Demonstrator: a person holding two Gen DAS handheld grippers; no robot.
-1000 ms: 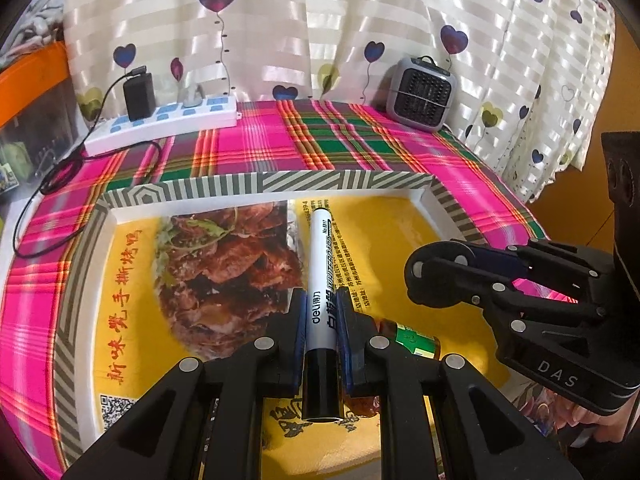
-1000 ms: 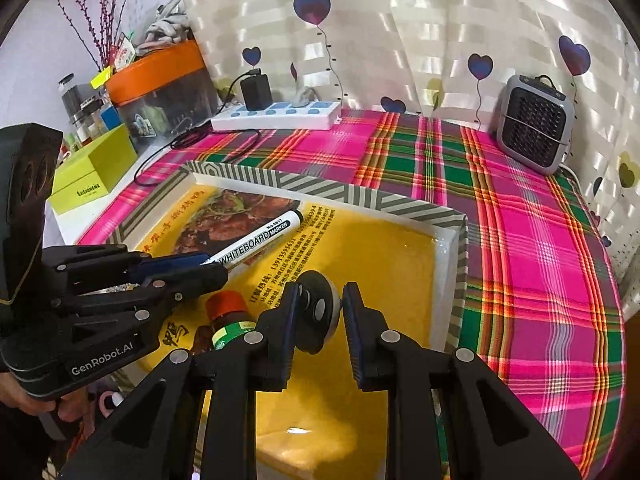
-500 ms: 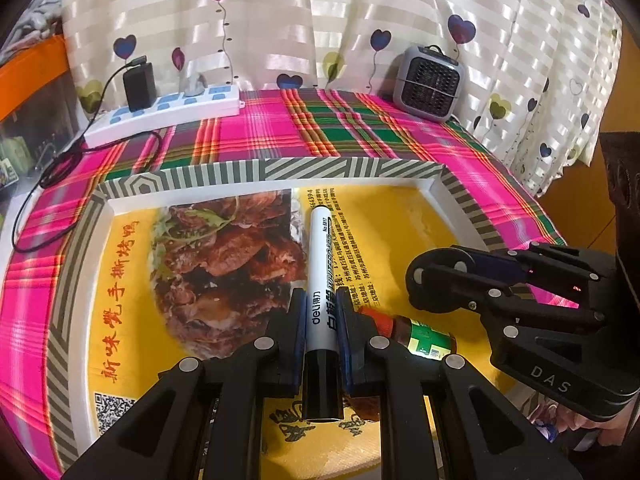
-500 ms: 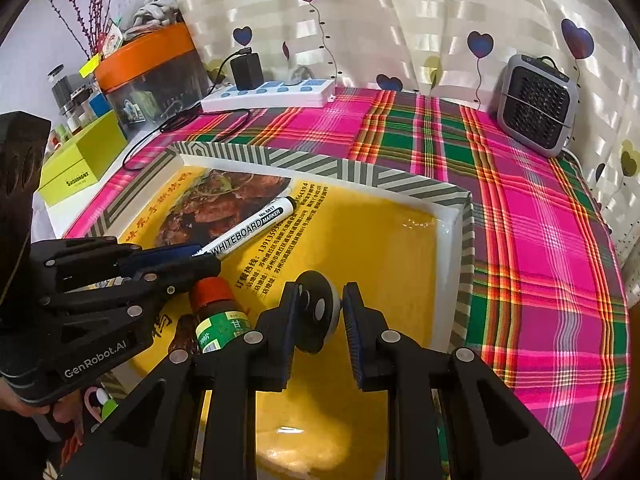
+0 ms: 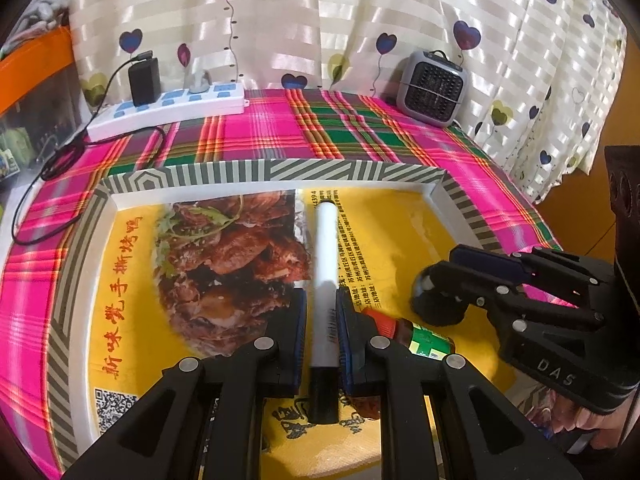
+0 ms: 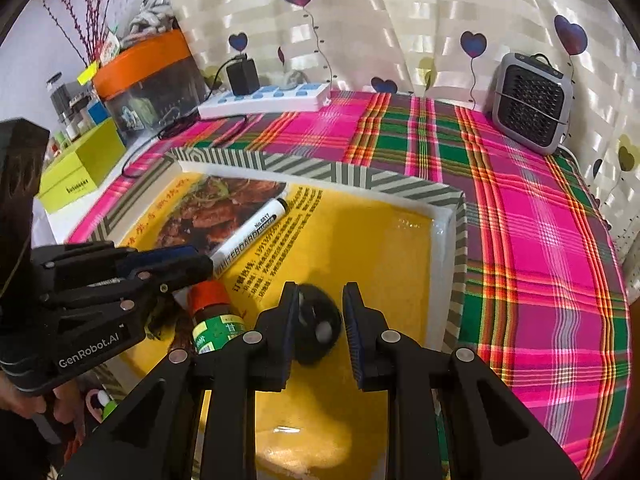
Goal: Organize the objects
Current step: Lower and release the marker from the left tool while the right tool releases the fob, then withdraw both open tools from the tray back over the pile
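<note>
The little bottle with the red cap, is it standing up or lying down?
Lying down. The bottle rests on its side on the yellow tray floor, red cap pointing toward the marker.

1 whiteboard marker (image 5: 326, 276), 1 small bottle (image 6: 214, 318) w/ red cap, 1 black round object (image 6: 316, 330), 1 striped tray (image 5: 280, 170), 1 power strip (image 5: 168, 108), 1 charger (image 5: 144, 80), 1 mini heater (image 6: 530, 102), 2 grippers: left gripper (image 5: 321, 334), right gripper (image 6: 320, 332).

The round black object (image 6: 318, 326) between the right gripper's fingers (image 6: 289, 328) is motion-blurred, its form unclear
</note>
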